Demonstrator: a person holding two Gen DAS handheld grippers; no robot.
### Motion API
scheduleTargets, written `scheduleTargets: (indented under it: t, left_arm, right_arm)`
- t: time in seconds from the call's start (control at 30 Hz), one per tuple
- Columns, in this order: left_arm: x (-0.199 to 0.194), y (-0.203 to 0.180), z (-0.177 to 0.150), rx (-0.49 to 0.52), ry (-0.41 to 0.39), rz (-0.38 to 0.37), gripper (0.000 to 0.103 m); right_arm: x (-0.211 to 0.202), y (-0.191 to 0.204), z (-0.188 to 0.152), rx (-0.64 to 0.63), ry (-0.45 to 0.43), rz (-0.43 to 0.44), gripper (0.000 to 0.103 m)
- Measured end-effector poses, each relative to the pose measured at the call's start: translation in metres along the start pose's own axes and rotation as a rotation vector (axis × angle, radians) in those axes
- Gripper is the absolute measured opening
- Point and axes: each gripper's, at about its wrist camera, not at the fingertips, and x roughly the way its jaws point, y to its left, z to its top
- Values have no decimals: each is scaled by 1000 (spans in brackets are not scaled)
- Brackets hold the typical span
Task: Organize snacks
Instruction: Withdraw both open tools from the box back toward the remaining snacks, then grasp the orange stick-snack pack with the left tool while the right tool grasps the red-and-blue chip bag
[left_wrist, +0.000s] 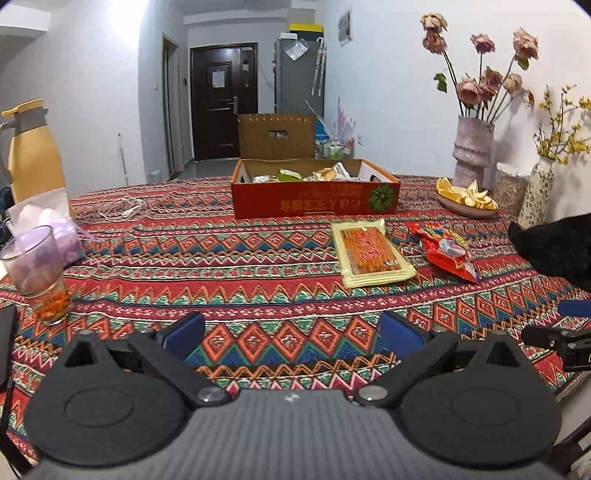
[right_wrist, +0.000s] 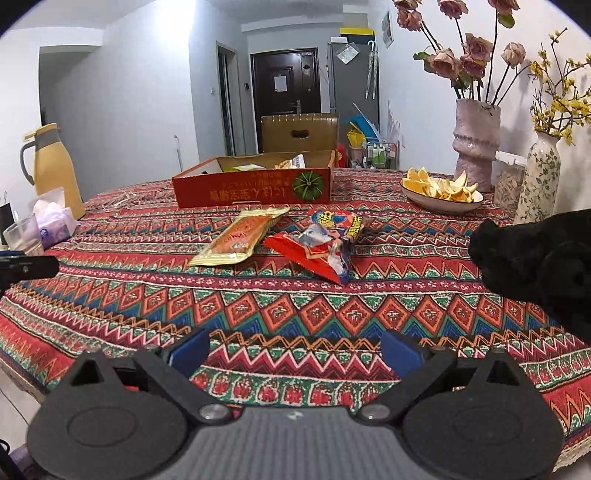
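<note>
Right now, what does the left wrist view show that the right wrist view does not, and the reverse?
Only the left wrist view shows the white cable lying on the patterned tablecloth, and goji berries in the clear drinking glass.

Only the right wrist view shows the blue end of the red snack packet.

Both show the red cardboard box holding snacks, the flat yellow biscuit packet beside the red one, the bowl of orange peels, and both grippers open and empty: left gripper, right gripper.

A wide-open right gripper (right_wrist: 295, 352) with blue pads hovers over a patterned tablecloth (right_wrist: 369, 306), facing a gold snack packet (right_wrist: 240, 238) touching a red snack packet (right_wrist: 321, 249), with a red cardboard box (right_wrist: 255, 188) of snacks behind them.
</note>
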Motion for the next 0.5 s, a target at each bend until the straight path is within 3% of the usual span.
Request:
scheduleTargets:
  t: [0.27,0.5]
  left_arm:
    - [44,-22,8,28,78,-51,103]
    - [101,-38,31,45,113,-92,103]
  right_arm:
    - [25,-16,10,53,7,8,99]
    - [65,-28,38,59,23,28,99]
